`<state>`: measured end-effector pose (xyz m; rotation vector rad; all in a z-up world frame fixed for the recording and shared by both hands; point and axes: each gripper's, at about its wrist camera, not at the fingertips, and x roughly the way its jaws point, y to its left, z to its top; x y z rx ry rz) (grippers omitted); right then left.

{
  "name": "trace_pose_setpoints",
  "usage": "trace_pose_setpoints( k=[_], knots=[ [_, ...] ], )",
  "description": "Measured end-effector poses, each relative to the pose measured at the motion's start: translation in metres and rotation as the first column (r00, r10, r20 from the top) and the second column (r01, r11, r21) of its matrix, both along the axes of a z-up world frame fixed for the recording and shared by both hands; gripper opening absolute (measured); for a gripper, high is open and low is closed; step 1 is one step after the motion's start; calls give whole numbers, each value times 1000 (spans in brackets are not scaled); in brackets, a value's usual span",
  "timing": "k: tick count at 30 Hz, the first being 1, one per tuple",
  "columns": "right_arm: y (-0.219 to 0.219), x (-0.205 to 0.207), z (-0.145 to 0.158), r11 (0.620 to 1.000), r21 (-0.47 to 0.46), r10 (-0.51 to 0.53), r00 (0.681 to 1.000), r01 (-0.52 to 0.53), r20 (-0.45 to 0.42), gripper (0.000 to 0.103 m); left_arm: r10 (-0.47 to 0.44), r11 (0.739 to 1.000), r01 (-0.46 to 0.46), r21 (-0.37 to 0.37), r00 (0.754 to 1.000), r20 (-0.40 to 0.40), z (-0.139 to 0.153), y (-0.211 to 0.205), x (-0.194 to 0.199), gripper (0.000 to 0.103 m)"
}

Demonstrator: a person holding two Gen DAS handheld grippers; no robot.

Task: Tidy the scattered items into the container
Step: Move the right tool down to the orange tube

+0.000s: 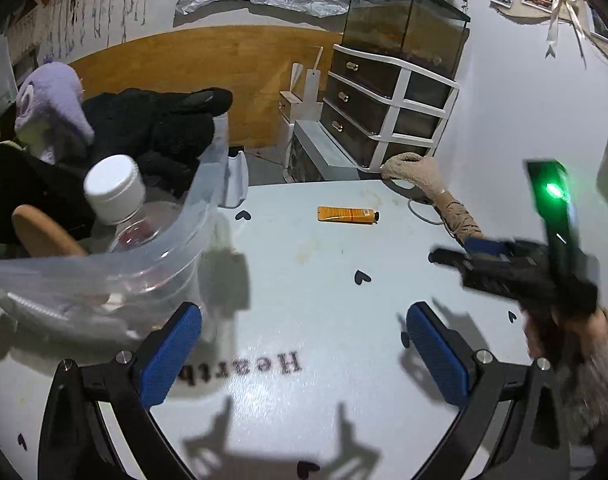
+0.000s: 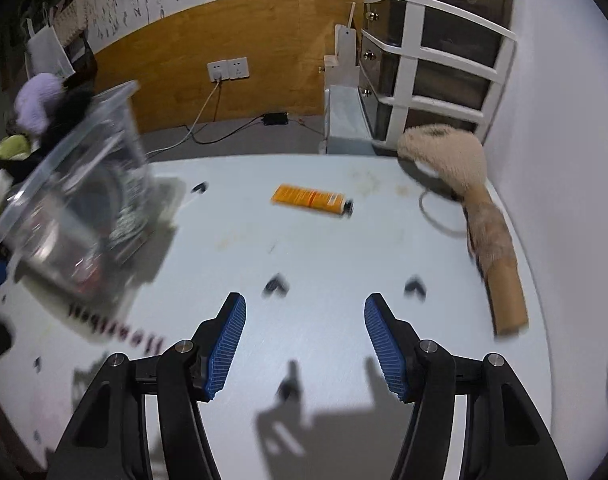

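Left wrist view is showing me my left gripper (image 1: pixel 304 354) hanging over the pale blue table (image 1: pixel 304 320) with its blue pads (image 1: pixel 170 354) spread wide and nothing between them. I am taking the clear plastic container (image 1: pixel 176 236) as my landmark. It is sitting just beyond the left pad, and it is already holding a black glove (image 1: pixel 164 124), a purple plush toy (image 1: pixel 56 100), a white-capped bottle (image 1: pixel 114 190) and a wooden-looking handle (image 1: pixel 44 234). To the right of the container, well apart from it, an orange tube (image 1: pixel 348 214) is lying flat on the bare tabletop, its dark cap pointing away from the container. Farther right of the container, near the table's far corner, a beige fuzzy sock (image 1: pixel 432 184) is lying stretched out beside a thin loop of white cord (image 1: pixel 420 212). My right gripper (image 1: pixel 444 257) is reaching in low over the table at the sock's near end, a green light glowing on its body, and I cannot tell from this side how its fingers are standing.

Right wrist view is settling that: the right gripper (image 2: pixel 304 344) is standing wide open and empty. From there the container (image 2: pixel 76 200) is blurring at the left, the orange tube (image 2: pixel 312 199) is lying to its right, and the sock (image 2: pixel 472 208) is running along the table edge farthest from the container.
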<state>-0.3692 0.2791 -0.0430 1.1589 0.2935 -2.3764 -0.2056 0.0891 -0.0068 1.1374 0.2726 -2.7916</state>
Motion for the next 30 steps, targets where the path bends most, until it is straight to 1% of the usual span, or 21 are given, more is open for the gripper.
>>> trace_pose_setpoints(
  k=[2, 5, 8, 13, 17, 19, 22, 25, 30],
  knots=[
    [-9, -25, -3, 1000, 14, 14, 999, -13, -47, 57, 6, 1000, -6, -6, 1000, 7, -4, 0, -7, 103],
    [-24, -62, -10, 999, 45, 25, 997, -22, -70, 55, 10, 1000, -10, -5, 1000, 27, -11, -1, -15, 103],
    [-38, -100, -20, 999, 33, 17, 999, -16, -38, 54, 23, 1000, -22, -5, 999, 45, -19, -5, -20, 103],
    [-63, -155, -46, 1000, 32, -2, 999, 1, 36, 53, 41, 999, -40, -12, 997, 65, -26, -12, -27, 103],
    [-79, -184, -74, 998, 59, -22, 997, 17, 79, 50, 47, 999, -45, -23, 995, 86, -31, -16, -30, 103],
    [-83, -191, -88, 997, 66, -34, 995, 27, 99, 49, 48, 999, -45, -26, 994, 94, -34, -17, -30, 103],
    [-84, -193, -103, 998, 50, -45, 992, 40, 121, 49, 48, 999, -45, -24, 994, 103, -37, -18, -32, 103],
    [-82, -185, -109, 999, 20, -40, 994, 38, 105, 49, 47, 999, -45, -21, 993, 110, -39, -19, -33, 103],
    [-77, -155, -112, 1000, 4, -20, 998, 20, 63, 49, 39, 999, -38, -11, 993, 109, -40, -17, -33, 103]
  ],
)
